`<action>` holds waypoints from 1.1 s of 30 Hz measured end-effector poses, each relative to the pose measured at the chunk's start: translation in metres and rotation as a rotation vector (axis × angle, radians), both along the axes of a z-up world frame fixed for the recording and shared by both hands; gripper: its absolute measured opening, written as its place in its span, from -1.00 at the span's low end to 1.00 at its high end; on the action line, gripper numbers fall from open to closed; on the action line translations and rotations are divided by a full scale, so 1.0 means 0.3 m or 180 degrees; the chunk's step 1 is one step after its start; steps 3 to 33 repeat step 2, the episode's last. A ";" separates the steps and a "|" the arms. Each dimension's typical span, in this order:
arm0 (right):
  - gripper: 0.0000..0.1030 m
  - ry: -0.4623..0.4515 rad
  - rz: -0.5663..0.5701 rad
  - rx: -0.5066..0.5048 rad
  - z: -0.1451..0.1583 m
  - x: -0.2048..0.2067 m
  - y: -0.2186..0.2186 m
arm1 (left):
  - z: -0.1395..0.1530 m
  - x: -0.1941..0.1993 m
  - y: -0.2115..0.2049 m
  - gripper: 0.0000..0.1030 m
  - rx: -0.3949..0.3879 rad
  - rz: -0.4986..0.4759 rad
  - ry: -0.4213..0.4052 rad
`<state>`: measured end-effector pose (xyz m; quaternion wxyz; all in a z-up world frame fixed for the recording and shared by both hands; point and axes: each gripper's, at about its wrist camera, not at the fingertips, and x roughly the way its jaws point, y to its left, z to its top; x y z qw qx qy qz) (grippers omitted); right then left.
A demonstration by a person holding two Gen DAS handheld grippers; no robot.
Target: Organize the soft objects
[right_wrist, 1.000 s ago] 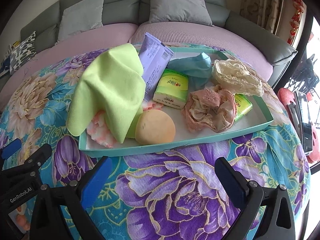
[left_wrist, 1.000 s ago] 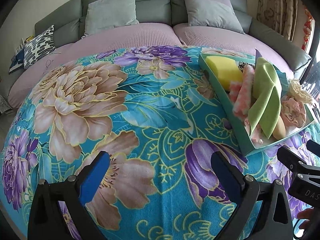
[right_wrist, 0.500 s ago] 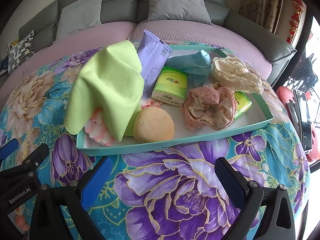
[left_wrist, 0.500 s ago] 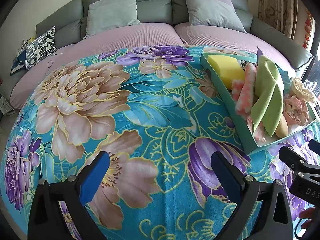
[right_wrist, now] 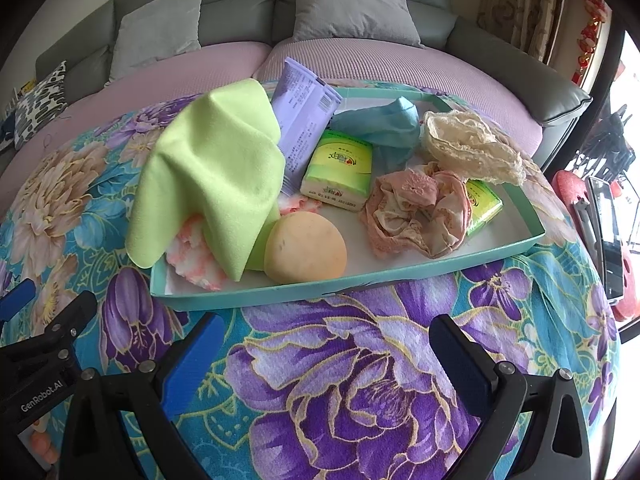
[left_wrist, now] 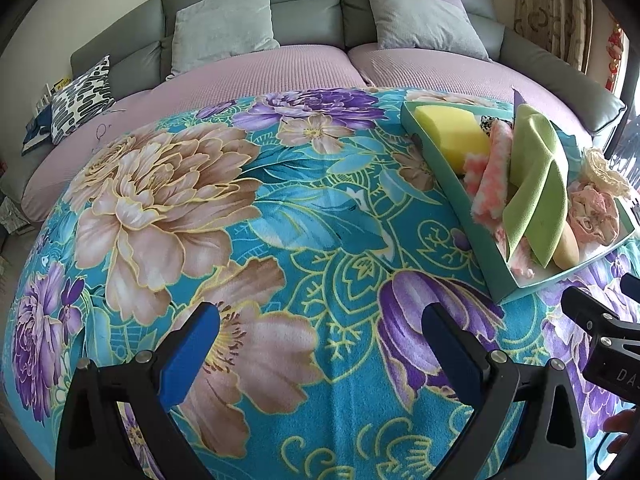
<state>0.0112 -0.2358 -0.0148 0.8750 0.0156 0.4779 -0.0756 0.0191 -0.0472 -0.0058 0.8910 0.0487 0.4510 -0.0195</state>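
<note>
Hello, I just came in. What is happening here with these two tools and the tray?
A person holds a two-finger gripper in each hand over a flowered blanket. Both the left gripper and the right gripper are open and hold nothing. The teal tray in front of the right gripper is full of soft things: a green cloth, a round orange sponge, a pink scrunchie. Nothing is picked up yet.

A tray (right_wrist: 400, 278) sits on a blanket (right_wrist: 340, 380) before a sofa (right_wrist: 240, 12); inside it, a cloth (right_wrist: 208, 176) drapes over the left end; a round sponge (right_wrist: 306, 248) lies at the front rim; a tissue pack (right_wrist: 338, 168) rests mid-tray; a crumpled scrunchie (right_wrist: 416, 212) lies right of centre, a lace piece (right_wrist: 468, 146) behind it; a packet (right_wrist: 304, 116) leans at the back.
</note>
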 end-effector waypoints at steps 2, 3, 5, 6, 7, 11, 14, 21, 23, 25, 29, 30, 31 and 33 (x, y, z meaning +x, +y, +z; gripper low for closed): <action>1.00 0.0003 0.0004 -0.0001 0.001 0.000 -0.001 | 0.000 0.000 0.001 0.96 -0.0014 -0.0008 0.0006; 1.00 0.0003 0.0004 -0.0001 0.001 0.000 -0.001 | 0.000 0.000 0.001 0.96 -0.0014 -0.0008 0.0006; 1.00 0.0003 0.0004 -0.0001 0.001 0.000 -0.001 | 0.000 0.000 0.001 0.96 -0.0014 -0.0008 0.0006; 1.00 0.0003 0.0004 -0.0001 0.001 0.000 -0.001 | 0.000 0.000 0.001 0.96 -0.0014 -0.0008 0.0006; 1.00 0.0003 0.0004 -0.0001 0.001 0.000 -0.001 | 0.000 0.000 0.001 0.96 -0.0014 -0.0008 0.0006; 1.00 0.0003 0.0004 -0.0001 0.001 0.000 -0.001 | 0.000 0.000 0.001 0.96 -0.0014 -0.0008 0.0006; 1.00 0.0003 0.0004 -0.0001 0.001 0.000 -0.001 | 0.000 0.000 0.001 0.96 -0.0014 -0.0008 0.0006; 1.00 0.0003 0.0004 -0.0001 0.001 0.000 -0.001 | 0.000 0.000 0.001 0.96 -0.0014 -0.0008 0.0006; 1.00 0.0003 0.0004 -0.0001 0.001 0.000 -0.001 | 0.000 0.000 0.001 0.96 -0.0014 -0.0008 0.0006; 1.00 0.0003 0.0004 -0.0001 0.001 0.000 -0.001 | 0.000 0.000 0.001 0.96 -0.0014 -0.0008 0.0006; 1.00 0.0003 0.0004 -0.0001 0.001 0.000 -0.001 | 0.000 0.000 0.001 0.96 -0.0014 -0.0008 0.0006; 1.00 0.0003 0.0004 -0.0001 0.001 0.000 -0.001 | 0.000 0.000 0.001 0.96 -0.0014 -0.0008 0.0006; 1.00 0.0003 0.0004 -0.0001 0.001 0.000 -0.001 | 0.000 0.000 0.001 0.96 -0.0014 -0.0008 0.0006; 1.00 0.0003 0.0004 -0.0001 0.001 0.000 -0.001 | 0.000 0.000 0.001 0.96 -0.0014 -0.0008 0.0006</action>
